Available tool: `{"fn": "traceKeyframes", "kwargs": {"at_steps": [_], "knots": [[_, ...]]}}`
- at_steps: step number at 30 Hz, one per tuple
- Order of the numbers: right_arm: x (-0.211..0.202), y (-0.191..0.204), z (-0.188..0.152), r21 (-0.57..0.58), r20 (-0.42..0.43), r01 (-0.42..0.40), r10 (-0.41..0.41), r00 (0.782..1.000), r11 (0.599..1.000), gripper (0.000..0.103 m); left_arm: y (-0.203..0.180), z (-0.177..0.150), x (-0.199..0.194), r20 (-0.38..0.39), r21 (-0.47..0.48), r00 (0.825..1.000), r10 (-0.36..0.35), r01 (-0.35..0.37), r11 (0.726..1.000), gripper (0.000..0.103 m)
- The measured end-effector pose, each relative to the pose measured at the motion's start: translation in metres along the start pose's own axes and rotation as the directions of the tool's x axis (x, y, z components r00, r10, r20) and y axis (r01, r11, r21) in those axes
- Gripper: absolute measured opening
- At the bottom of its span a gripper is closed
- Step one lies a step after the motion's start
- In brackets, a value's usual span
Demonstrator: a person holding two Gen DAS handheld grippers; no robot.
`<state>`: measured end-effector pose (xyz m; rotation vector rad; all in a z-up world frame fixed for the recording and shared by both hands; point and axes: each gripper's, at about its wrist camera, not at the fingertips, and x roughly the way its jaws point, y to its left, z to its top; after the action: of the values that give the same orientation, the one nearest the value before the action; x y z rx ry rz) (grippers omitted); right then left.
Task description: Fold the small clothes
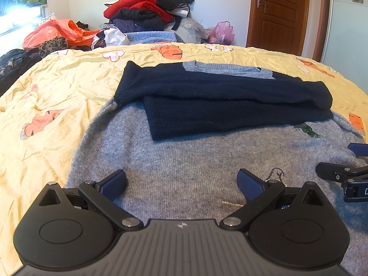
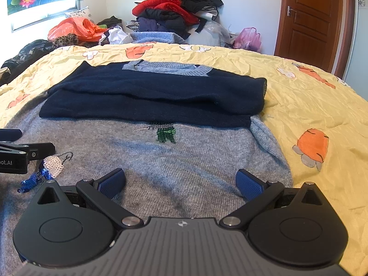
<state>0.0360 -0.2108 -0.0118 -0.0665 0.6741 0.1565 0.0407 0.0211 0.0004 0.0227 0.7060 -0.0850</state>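
Grey knit sweater (image 2: 184,161) is lying flat on the bed (image 2: 310,105), sleeves (image 2: 161,96) folded across at twelve o'clock, long axis running away. Left tool (image 1: 181,184) and right tool (image 2: 180,181) are hovering equally near its hem, fingers apart.

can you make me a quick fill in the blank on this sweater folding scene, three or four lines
1. The two navy sleeves are folded across the ____ body of the sweater.
2. The sweater lies on a ____ bedspread printed with orange shapes.
3. The left gripper and the right gripper both have their jaws ____.
4. The door at the back is made of ____.

Missing words: grey; yellow; open; wood
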Motion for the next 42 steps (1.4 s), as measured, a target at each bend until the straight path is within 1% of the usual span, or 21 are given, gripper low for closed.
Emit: {"fn": "traceKeyframes", "kwargs": {"at_steps": [20, 23, 25, 26, 28, 30, 32, 33, 34, 35, 36, 38, 39, 40, 41, 42], "knots": [[-0.001, 0.001, -0.001, 0.003, 0.002, 0.007, -0.007, 1.000, 1.000, 0.103, 0.001, -0.001, -0.001, 0.002, -0.004, 1.000, 0.000, 0.000, 1.000, 0.103], [-0.003, 0.002, -0.001, -0.001, -0.001, 0.013, -0.013, 1.000, 1.000, 0.103, 0.000, 0.000, -0.003, -0.007, 0.001, 1.000, 0.009, -0.009, 1.000, 0.103], [-0.009, 0.005, -0.003, -0.007, -0.003, 0.017, -0.017, 1.000, 1.000, 0.103, 0.002, -0.001, -0.010, -0.015, -0.004, 1.000, 0.019, -0.019, 1.000, 0.103], [-0.016, 0.006, -0.005, -0.009, -0.001, 0.005, -0.005, 1.000, 1.000, 0.103, 0.005, -0.003, -0.016, -0.016, -0.005, 1.000, 0.005, -0.006, 1.000, 0.103], [-0.031, 0.004, -0.014, -0.007, -0.001, -0.065, 0.065, 0.998, 0.998, 0.103, 0.012, -0.010, -0.031, -0.019, -0.006, 1.000, -0.018, 0.018, 1.000, 0.103], [-0.047, -0.001, -0.024, -0.011, -0.013, -0.134, 0.134, 0.991, 0.991, 0.103, 0.023, -0.020, -0.045, -0.035, -0.014, 0.999, -0.024, 0.023, 1.000, 0.103], [-0.062, -0.009, -0.034, 0.002, -0.026, -0.175, 0.175, 0.984, 0.985, 0.103, 0.038, -0.031, -0.057, -0.042, -0.041, 0.998, -0.041, 0.039, 0.998, 0.103], [-0.071, -0.016, -0.038, 0.029, -0.020, -0.212, 0.212, 0.977, 0.977, 0.103, 0.046, -0.035, -0.062, -0.046, -0.062, 0.997, -0.058, 0.055, 0.997, 0.103], [-0.078, -0.026, -0.040, 0.077, -0.012, -0.264, 0.266, 0.964, 0.961, 0.103, 0.054, -0.039, -0.067, -0.044, -0.083, 0.996, -0.075, 0.071, 0.994, 0.103], [-0.083, -0.039, -0.041, 0.140, -0.001, -0.307, 0.311, 0.951, 0.941, 0.103, 0.061, -0.041, -0.072, -0.041, -0.102, 0.996, -0.077, 0.072, 0.992, 0.103], [-0.088, -0.052, -0.041, 0.209, 0.008, -0.328, 0.334, 0.943, 0.921, 0.102, 0.068, -0.042, -0.075, -0.045, -0.124, 0.996, -0.077, 0.071, 0.990, 0.103], [-0.093, -0.082, -0.039, 0.337, 0.028, -0.324, 0.335, 0.942, 0.884, 0.102, 0.085, -0.042, -0.077, -0.055, -0.176, 0.995, -0.087, 0.076, 0.981, 0.103], [-0.095, -0.098, -0.039, 0.392, 0.034, -0.305, 0.318, 0.948, 0.868, 0.102, 0.094, -0.042, -0.076, -0.059, -0.209, 0.994, -0.096, 0.081, 0.975, 0.103], [-0.096, -0.112, -0.039, 0.441, 0.034, -0.282, 0.298, 0.954, 0.852, 0.102, 0.103, -0.043, -0.075, -0.059, -0.246, 0.991, -0.117, 0.099, 0.964, 0.103], [-0.095, -0.124, -0.040, 0.481, 0.027, -0.263, 0.286, 0.958, 0.836, 0.101, 0.110, -0.043, -0.075, -0.041, -0.273, 0.989, -0.145, 0.128, 0.953, 0.103], [-0.092, -0.133, -0.041, 0.510, 0.010, -0.251, 0.287, 0.958, 0.823, 0.097, 0.114, -0.043, -0.075, -0.037, -0.294, 0.985, -0.166, 0.148, 0.944, 0.103]]}}
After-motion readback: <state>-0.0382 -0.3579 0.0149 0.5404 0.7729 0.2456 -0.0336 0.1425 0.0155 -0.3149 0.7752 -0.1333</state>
